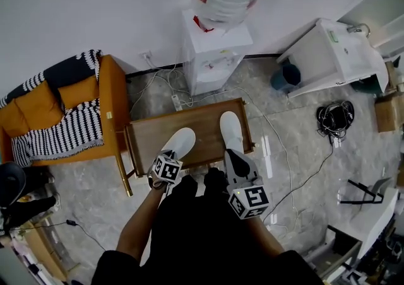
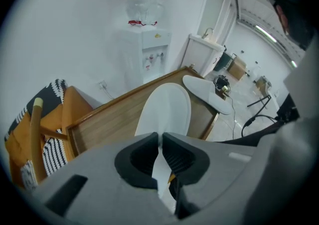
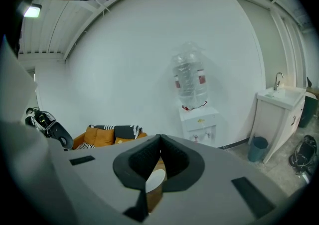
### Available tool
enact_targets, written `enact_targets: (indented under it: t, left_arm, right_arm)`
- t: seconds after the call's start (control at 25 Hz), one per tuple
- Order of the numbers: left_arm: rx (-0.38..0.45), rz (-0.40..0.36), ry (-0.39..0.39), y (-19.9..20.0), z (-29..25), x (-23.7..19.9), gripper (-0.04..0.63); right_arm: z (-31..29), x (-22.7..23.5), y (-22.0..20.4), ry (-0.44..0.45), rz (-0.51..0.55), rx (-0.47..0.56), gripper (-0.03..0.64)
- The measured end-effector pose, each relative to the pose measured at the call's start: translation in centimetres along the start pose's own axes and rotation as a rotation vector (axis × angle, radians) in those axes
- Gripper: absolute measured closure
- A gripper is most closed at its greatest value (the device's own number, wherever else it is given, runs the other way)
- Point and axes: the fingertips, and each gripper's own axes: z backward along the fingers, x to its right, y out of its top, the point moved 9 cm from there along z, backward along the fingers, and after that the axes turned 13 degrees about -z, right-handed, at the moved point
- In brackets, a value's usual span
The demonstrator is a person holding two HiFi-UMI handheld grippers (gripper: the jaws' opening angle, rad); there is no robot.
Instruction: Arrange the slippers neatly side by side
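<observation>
Left gripper (image 2: pixel 160 142) is clamped on the heel of the left slipper (image 2: pixel 167 107), which stretches ahead of its fingers over the wooden table (image 1: pixel 151 135). Right gripper (image 3: pixel 159 142) is closed, with the right slipper (image 1: pixel 231 127) just beyond its tips. I judge the aligning step is in hand. Next, the left slipper should be turned parallel, close beside the right one.
</observation>
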Motion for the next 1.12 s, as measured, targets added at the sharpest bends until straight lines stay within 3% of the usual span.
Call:
enact_targets:
  t: [0.28,0.72,1.12]
  left_arm:
    - [0.025,0.134,-0.037,-0.1,1.0,1.1,0.558]
    - [0.045,0.285,0.027,3.6,-0.1,4.5,0.558]
    - [-0.006,0.534,0.042,6.8,-2.9,8.3,0.557]
  right_arm:
    - [-0.3,0.4,0.0,0.020,0.011,0.004,0.604]
    - [-0.7,6.7,2.1,0.106,0.041,-0.054,0.604]
    - [-1.0,12.9,3.7,0.212,0.061,-0.131,0.604]
